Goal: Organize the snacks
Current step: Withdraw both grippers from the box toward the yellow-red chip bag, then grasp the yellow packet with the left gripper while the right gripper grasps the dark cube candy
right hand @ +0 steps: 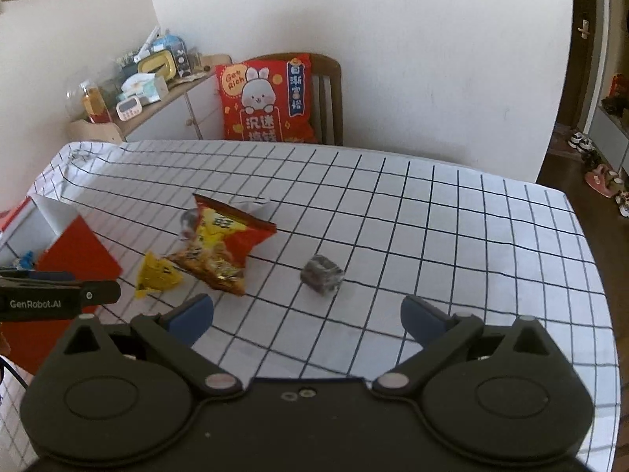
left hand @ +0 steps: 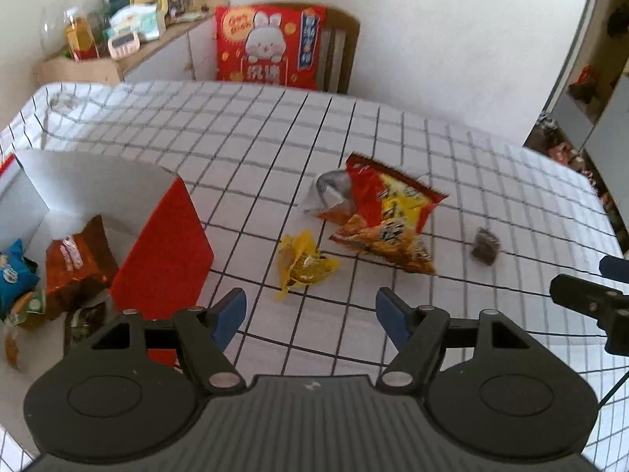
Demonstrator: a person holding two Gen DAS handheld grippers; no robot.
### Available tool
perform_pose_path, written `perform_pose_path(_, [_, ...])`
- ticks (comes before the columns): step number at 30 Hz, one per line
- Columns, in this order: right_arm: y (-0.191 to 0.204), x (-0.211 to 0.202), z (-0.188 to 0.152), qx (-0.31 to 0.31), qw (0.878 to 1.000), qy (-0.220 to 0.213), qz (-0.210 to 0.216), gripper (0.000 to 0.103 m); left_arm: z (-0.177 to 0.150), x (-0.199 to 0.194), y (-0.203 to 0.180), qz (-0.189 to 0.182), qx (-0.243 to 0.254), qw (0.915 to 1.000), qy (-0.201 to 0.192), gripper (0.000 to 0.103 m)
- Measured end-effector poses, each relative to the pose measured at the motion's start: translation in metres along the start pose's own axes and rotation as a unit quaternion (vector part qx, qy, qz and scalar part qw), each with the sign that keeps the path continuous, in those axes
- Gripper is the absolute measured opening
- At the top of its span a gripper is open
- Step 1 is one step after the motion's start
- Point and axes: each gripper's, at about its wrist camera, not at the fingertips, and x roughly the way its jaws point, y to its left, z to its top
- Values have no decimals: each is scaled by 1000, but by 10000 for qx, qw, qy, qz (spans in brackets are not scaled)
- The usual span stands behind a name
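Surface: counter (left hand: 393, 137) covered with a white cloth printed in a thin black grid; it fills the middle of both views and curves off at the far edge.

Loose snacks on the cloth, centre of frame: a red-and-yellow snack bag (left hand: 387, 216), crumpled and lying flat, with a silvery wrapper (left hand: 332, 192) touching its upper left side. A small yellow wrapper (left hand: 302, 263) lies just beside the bag, lower left. A small dark cube-shaped packet (left hand: 486, 246) sits apart to the right.

Left side of frame: a red box (left hand: 165, 255) with white inner walls, open at the top. Inside, left wrist view shows an orange-brown packet (left hand: 78, 261) and a blue packet (left hand: 13, 271); other small items at the bottom, too blurred to name.

Room: plain off-white wall behind the counter. A wooden chair (right hand: 328, 98) stands at the far edge, carrying a red cushion (right hand: 267, 98) with a white rabbit print. Upper left: a low cabinet (right hand: 173, 114) crowded with bottles and boxes. Far right of right wrist view: dark floor with shoes (right hand: 601, 181) by a doorway.

Left hand-held gripper (left hand: 310, 314): jaws apart, nothing between them, above the cloth near the yellow wrapper.
Right hand-held gripper (right hand: 306, 318): jaws spread wide, empty, near the dark packet.
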Motion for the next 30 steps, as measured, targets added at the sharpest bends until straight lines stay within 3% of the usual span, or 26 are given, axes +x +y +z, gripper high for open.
perform_pose_path(16, [-14,90,15,-467,9974,539,-102,88,26,83,-5,526,5,9953,819,72])
perform_pose_path(26, [-4,115,17,-710,9960,521,-143,72,35,105,-2,510,24,9952,840,72])
perform_pose_path(30, [0,119,16,-769,9953,586,-115,56,36,105,2,358,-43,9958,839,56])
